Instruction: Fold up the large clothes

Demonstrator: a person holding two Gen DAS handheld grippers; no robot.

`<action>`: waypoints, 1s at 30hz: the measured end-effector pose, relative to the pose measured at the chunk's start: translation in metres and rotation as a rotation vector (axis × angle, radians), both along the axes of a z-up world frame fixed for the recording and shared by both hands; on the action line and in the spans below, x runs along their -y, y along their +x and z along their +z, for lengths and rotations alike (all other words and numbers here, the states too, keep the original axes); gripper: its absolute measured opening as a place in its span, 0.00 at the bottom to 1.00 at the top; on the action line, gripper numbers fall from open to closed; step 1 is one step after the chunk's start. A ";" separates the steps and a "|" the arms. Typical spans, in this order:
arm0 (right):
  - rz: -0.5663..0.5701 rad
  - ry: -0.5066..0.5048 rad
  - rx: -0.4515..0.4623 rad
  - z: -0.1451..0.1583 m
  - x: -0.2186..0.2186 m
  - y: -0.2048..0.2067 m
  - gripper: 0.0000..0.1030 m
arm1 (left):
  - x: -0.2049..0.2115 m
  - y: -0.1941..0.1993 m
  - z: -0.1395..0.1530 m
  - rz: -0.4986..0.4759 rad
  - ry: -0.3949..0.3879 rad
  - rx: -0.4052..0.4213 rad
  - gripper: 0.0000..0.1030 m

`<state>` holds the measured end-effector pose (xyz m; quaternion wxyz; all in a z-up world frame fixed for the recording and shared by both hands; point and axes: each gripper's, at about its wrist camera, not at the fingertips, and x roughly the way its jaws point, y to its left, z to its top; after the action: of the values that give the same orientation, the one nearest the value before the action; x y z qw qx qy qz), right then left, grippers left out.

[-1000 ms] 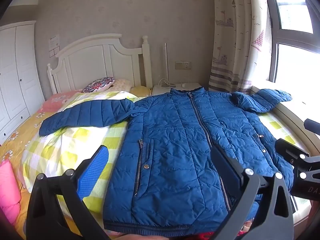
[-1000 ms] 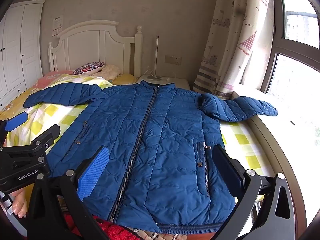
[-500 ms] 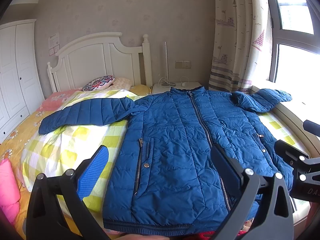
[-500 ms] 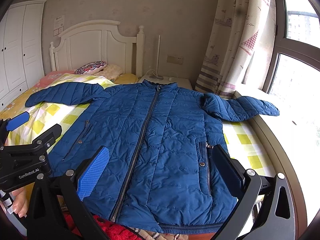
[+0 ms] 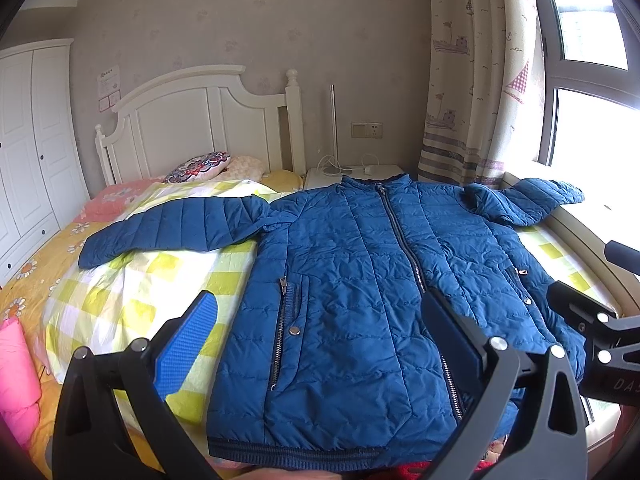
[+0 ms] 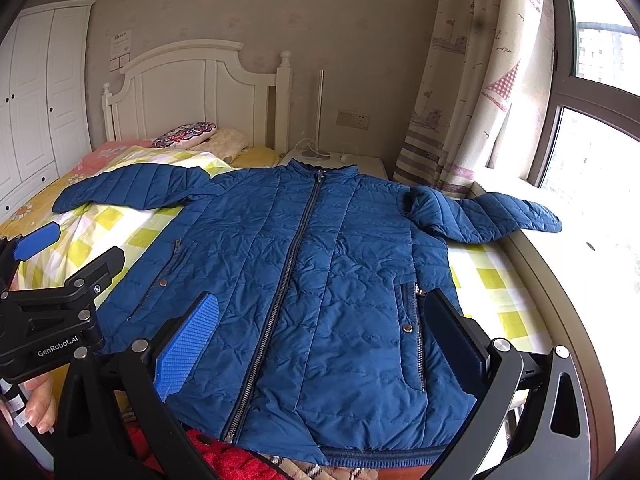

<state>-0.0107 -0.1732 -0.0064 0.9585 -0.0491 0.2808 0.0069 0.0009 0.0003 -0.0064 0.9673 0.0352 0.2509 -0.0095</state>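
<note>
Blue quilted jacket [image 5: 360, 280] lying flat, zipped, sleeves spreading, on checked quilt [image 5: 132, 292], left gripper [image 5: 320, 344] and right gripper [image 6: 320, 340] hovering over jacket hem, jaws gaping, holding nothing

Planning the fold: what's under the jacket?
The jacket lies on a checked quilt. Something red pokes out under its hem. The rest beneath is covered.

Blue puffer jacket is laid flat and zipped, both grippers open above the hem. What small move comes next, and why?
Probably bring the left gripper toward the outstretched left sleeve to fold it across the blue puffer jacket: both sleeves lie spread wide, nothing is folded yet, and neither gripper holds fabric.
</note>
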 end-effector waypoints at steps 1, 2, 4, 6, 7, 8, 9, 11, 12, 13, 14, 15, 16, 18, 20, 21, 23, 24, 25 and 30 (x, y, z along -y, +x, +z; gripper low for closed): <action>0.000 0.000 0.000 0.000 0.000 0.000 0.96 | 0.000 0.000 0.000 0.000 0.001 0.000 0.98; 0.001 0.001 0.001 0.000 0.000 0.000 0.96 | 0.000 0.000 0.000 0.001 0.001 0.000 0.98; 0.000 0.001 0.001 0.000 0.000 0.000 0.96 | 0.000 0.000 0.000 0.001 0.000 0.001 0.98; 0.001 0.001 0.000 0.000 -0.001 0.000 0.96 | 0.000 0.000 0.000 0.001 0.000 0.000 0.98; 0.000 0.001 0.000 0.000 -0.001 0.000 0.96 | 0.000 0.000 0.000 0.001 0.000 0.000 0.98; 0.000 0.001 0.000 0.000 -0.001 0.000 0.96 | 0.000 0.000 0.000 0.001 0.000 0.000 0.98; 0.001 0.001 0.000 0.000 -0.001 0.000 0.96 | 0.000 0.000 0.000 0.001 0.000 0.000 0.98; 0.001 0.001 0.000 0.000 0.000 0.000 0.96 | 0.000 0.000 0.000 0.000 0.001 0.000 0.98; 0.001 0.001 0.000 0.000 0.000 0.000 0.96 | 0.000 0.000 0.000 0.000 0.001 0.000 0.98; 0.001 0.001 0.000 0.000 0.000 0.000 0.96 | 0.000 0.000 0.000 0.000 0.000 0.000 0.98; 0.001 0.002 0.000 0.000 0.000 0.000 0.96 | -0.001 0.000 0.000 -0.001 0.000 -0.001 0.98; 0.001 0.003 0.000 0.000 0.000 0.000 0.96 | 0.000 0.000 0.000 0.000 0.000 -0.001 0.98; 0.002 0.002 0.001 0.000 -0.001 -0.001 0.96 | 0.000 0.000 0.000 0.001 0.001 -0.001 0.98; 0.002 0.003 0.001 0.000 -0.001 -0.001 0.96 | -0.001 0.000 0.000 0.001 0.001 -0.001 0.98; 0.003 0.004 0.000 0.000 -0.002 0.000 0.96 | -0.001 -0.001 0.000 0.001 0.001 -0.001 0.98; 0.003 0.003 0.000 0.000 -0.002 0.000 0.96 | -0.001 -0.001 0.000 0.001 0.001 0.000 0.98; 0.003 0.004 0.000 0.000 -0.002 -0.001 0.96 | -0.001 -0.001 0.000 0.002 0.001 0.000 0.98; 0.003 0.004 0.000 0.000 -0.002 -0.001 0.96 | -0.001 -0.001 0.001 0.001 0.001 0.000 0.98; 0.003 0.003 0.000 0.000 -0.002 -0.001 0.96 | -0.001 -0.001 0.000 0.000 0.001 0.000 0.98; 0.003 0.005 0.002 0.000 -0.002 0.000 0.96 | -0.001 -0.001 0.001 0.001 0.001 0.000 0.98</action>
<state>-0.0112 -0.1708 -0.0066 0.9588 -0.0473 0.2799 0.0091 0.0004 0.0012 -0.0058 0.9673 0.0355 0.2509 -0.0089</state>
